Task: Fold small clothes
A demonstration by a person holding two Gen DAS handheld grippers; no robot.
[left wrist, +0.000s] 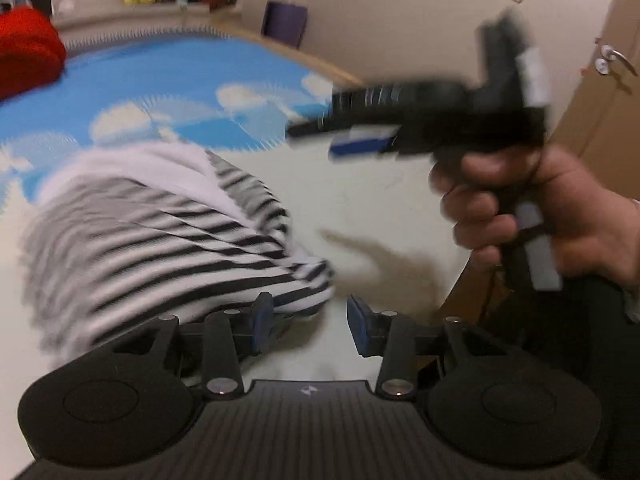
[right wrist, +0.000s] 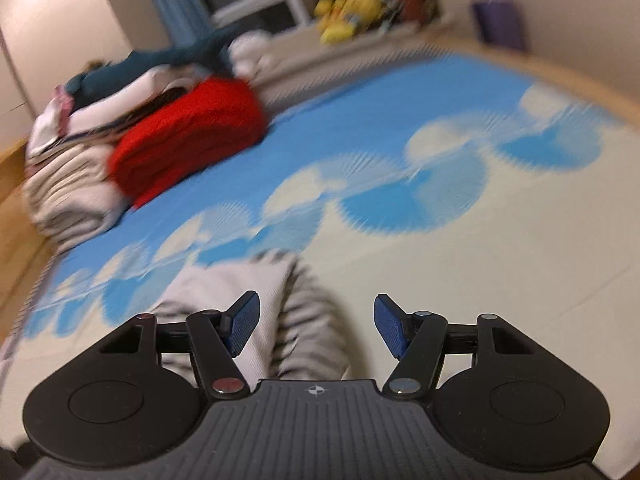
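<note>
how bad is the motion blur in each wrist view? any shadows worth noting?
Left wrist view: heavy smear on the striped garment and the right gripper; the left gripper stays sharp, with a soft brown shadow on the sheet. Right wrist view: streaked cloud print and blurred red pile; own fingers crisp.

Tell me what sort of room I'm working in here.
Most likely a bedroom at home: the work surface looks like a bed with a blue cloud-print sheet, a heap of clothes lies at its far end, and yellow plush toys sit on a ledge behind.
</note>
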